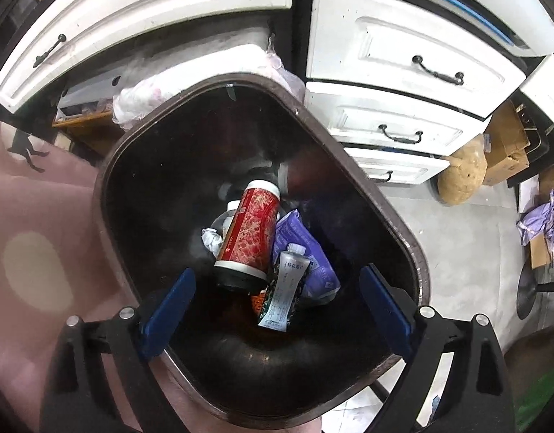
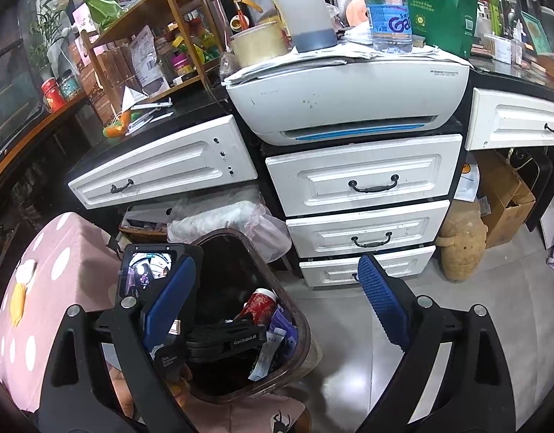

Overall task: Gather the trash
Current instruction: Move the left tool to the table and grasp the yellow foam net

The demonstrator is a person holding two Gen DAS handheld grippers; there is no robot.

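Left wrist view looks straight down into the dark bin [image 1: 262, 252], where a red can [image 1: 248, 231], a purple packet [image 1: 305, 249] and a printed pouch [image 1: 284, 288] already lie, with the left gripper [image 1: 277, 288] spread wide and empty above them, so I judge that drop finished. Right wrist view adds what the first cannot: the right gripper [image 2: 277, 299] is also wide and empty, the bin [image 2: 302, 328] stands on the floor before white drawers [image 2: 363, 180], and a cluttered desktop may hold more trash.

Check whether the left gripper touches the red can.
Apart. In the left wrist view, the left gripper hangs open above the bin; red can lies inside.
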